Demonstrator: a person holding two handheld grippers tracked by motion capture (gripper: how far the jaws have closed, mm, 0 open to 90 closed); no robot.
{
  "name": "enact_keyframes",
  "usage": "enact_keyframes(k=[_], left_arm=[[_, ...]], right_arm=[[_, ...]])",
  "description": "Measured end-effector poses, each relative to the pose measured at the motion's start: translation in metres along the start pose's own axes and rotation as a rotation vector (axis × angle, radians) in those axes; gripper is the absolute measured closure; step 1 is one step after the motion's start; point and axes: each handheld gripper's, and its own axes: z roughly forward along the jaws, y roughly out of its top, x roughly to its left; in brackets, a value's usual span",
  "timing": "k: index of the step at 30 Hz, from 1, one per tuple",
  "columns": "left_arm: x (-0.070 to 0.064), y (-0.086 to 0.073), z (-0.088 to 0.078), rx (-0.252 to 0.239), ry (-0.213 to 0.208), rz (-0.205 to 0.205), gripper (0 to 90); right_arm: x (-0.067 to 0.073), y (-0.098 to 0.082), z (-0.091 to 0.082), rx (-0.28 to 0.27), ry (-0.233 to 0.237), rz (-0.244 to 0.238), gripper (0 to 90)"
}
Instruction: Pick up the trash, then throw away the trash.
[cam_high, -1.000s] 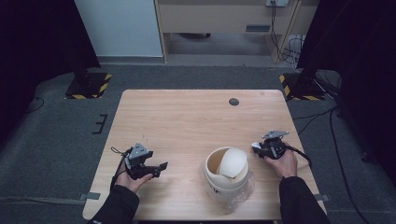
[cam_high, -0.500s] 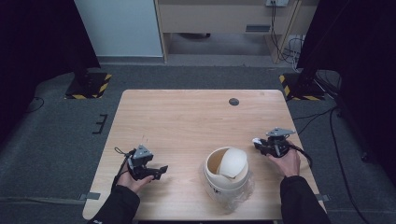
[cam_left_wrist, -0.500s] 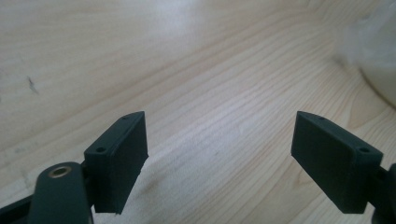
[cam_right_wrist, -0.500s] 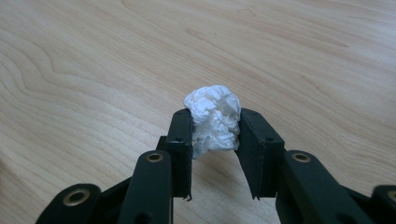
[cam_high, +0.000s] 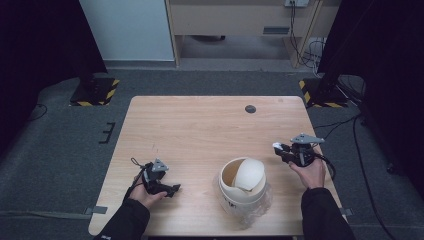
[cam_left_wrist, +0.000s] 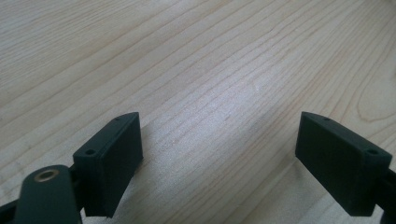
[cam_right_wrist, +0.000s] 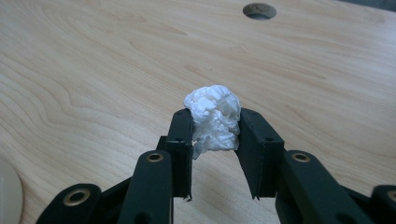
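A crumpled white paper ball (cam_right_wrist: 214, 119) is pinched between the black jaws of my right gripper (cam_right_wrist: 215, 135), which is shut on it and held a little above the wooden table. In the high view the right gripper (cam_high: 281, 148) is at the table's right, its tip with the paper ball (cam_high: 277, 146) pointing left, just right of a cream bin with a swing lid (cam_high: 243, 183). My left gripper (cam_high: 174, 190) lies low near the front left; its jaws have just been opening and stand apart (cam_left_wrist: 219, 154) with only bare wood between them.
The light wooden table (cam_high: 200, 130) has a round cable hole (cam_high: 250, 108) near its far edge, also seen in the right gripper view as the hole (cam_right_wrist: 259, 10). The bin sits on crinkled clear plastic (cam_high: 264, 199) near the front edge. Grey carpet surrounds the table.
The right gripper has risen slightly with the paper ball. The left hand has stayed in place near the front left.
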Motion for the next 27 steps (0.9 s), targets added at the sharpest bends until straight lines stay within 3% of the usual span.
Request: enact_keyframes(k=[11, 22, 27], left_arm=[[-0.001, 0.0, 0.001, -0.001, -0.008, 0.007, 10.6], [-0.003, -0.001, 0.003, 0.004, -0.004, 0.031, 7.3], [-0.004, -0.001, 0.003, 0.003, -0.004, 0.039, 5.8]], right_arm=[[0.001, 0.017, -0.025, -0.116, 0.012, 0.003, 66.6], [0.012, 0.043, -0.054, -0.238, 0.05, -0.028, 66.9], [0.016, 0.051, -0.062, -0.267, 0.065, -0.034, 66.9]])
